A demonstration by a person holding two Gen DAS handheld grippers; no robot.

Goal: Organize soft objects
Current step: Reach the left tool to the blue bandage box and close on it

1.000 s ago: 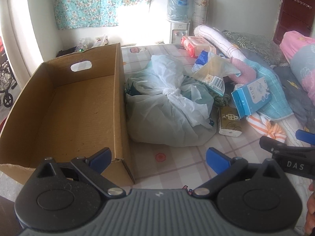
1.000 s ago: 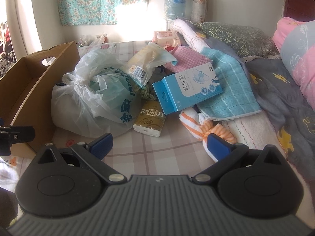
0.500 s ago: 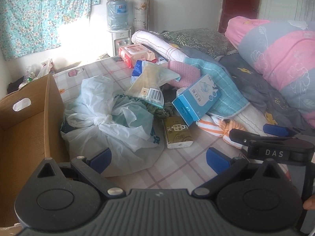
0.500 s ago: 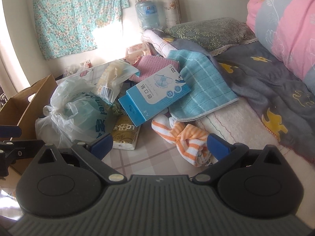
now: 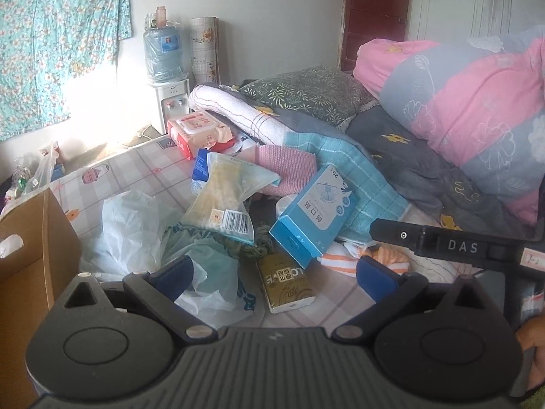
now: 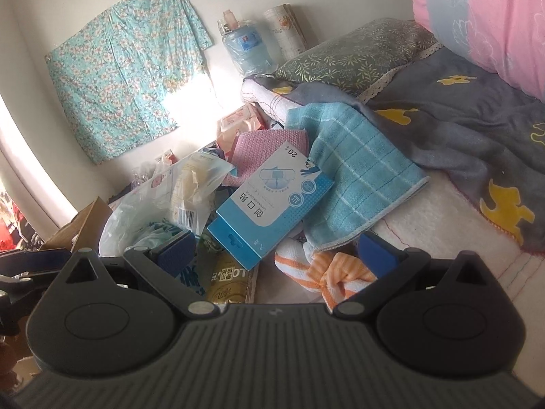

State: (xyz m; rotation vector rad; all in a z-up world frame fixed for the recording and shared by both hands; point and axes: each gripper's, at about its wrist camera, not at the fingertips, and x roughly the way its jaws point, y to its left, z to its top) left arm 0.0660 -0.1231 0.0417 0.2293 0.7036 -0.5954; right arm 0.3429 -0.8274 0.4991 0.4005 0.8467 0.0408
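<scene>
A pile of soft things lies on the bed mat: an orange-striped cloth, a blue checked towel, a pink cloth and a white plastic bag. A blue box and a yellow tissue pack lie among them. My right gripper is open and empty, just above the striped cloth and the box. My left gripper is open and empty over the bag and tissue pack. The right gripper's arm shows in the left wrist view.
An open cardboard box stands at the left. A pink wipes pack, a clear packet, a rolled white blanket, a green pillow, a grey sheet and a pink quilt lie around. A water dispenser stands behind.
Both grippers have swung right, away from the cardboard box and towards the pile. The right gripper has come closer to the striped cloth and blue box. Both stay open.
</scene>
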